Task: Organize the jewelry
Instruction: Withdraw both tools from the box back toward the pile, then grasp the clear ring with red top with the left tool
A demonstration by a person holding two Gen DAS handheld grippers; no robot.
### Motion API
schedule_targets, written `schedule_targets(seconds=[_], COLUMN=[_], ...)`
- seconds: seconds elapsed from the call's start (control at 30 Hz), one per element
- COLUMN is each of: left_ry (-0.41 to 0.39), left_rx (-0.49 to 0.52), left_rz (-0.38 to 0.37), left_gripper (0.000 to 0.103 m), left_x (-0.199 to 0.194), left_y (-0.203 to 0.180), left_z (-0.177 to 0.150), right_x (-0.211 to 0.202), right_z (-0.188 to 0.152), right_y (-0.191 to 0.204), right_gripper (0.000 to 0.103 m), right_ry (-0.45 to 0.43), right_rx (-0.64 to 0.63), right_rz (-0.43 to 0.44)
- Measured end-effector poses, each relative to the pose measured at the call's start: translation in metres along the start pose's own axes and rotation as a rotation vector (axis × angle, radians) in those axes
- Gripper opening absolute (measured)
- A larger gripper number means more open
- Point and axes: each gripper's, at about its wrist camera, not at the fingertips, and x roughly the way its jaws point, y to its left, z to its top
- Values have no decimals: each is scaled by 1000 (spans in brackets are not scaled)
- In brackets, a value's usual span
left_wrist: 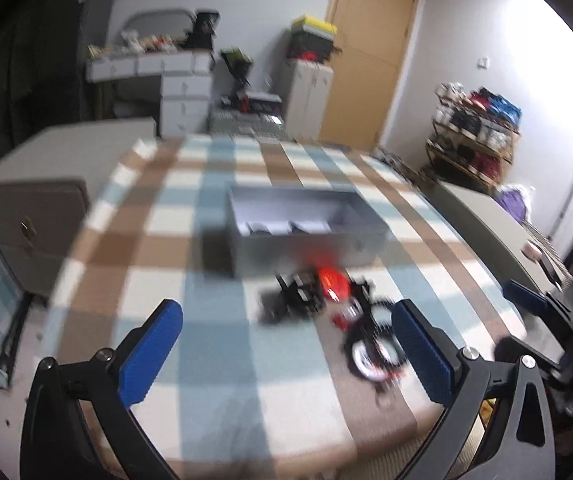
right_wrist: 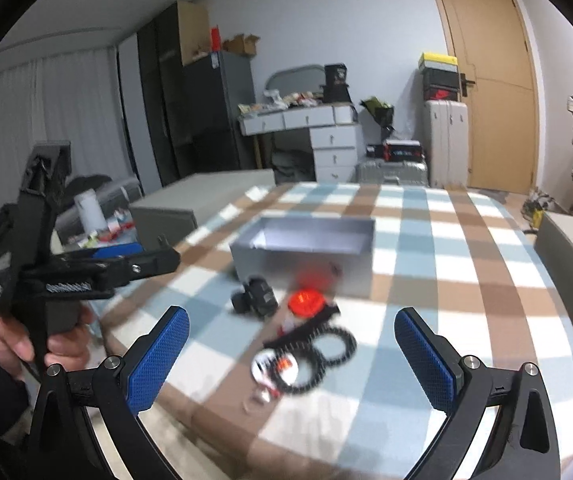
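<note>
On the checked cloth [right_wrist: 418, 240] the open grey box [right_wrist: 306, 252] holds blurred pieces seen only from the left wrist, the jewelry [right_wrist: 306, 344] lies loose just before it, and both the left gripper [left_wrist: 286, 356] and right gripper [right_wrist: 292, 360] hover spread wide, empty.

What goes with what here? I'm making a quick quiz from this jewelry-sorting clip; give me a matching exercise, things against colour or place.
Things:
1. grey box
2. round red piece
3. black beaded loops
4. right gripper

Descriptions:
A. open, empty, above the cloth's near edge
B. between the box and the loops
C. open-topped, farthest back on the checked tablecloth
D. nearest of the pile, in front of the red piece

Pairs: 1-C, 2-B, 3-D, 4-A
</note>
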Motion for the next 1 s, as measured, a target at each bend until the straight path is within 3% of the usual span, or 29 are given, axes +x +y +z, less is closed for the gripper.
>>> schedule_targets(seconds=[0.2,0.47,0.63,0.9,1.0], left_ry=[170,239,262,294,304], left_rx=[74,241,247,259,286], left_rz=[-53,-113,-100,-61,-46], left_gripper=[102,101,99,50,26], left_x=[26,37,48,58,57], left_y=[-28,-72,-77,-77,-79], left_z=[-30,-44,-42,-49,-48], right_x=[1,-4,-8,-16,-14], right_z=[-21,-27,-26,-22,-23], right_y=[-32,-53,-60,-59,-61], right_gripper=[103,103,103,103,103], right_ry=[80,111,104,62,69], right_rx=[168,233,255,251,262], right_rz=[-63,-131,-133,-98,-112])
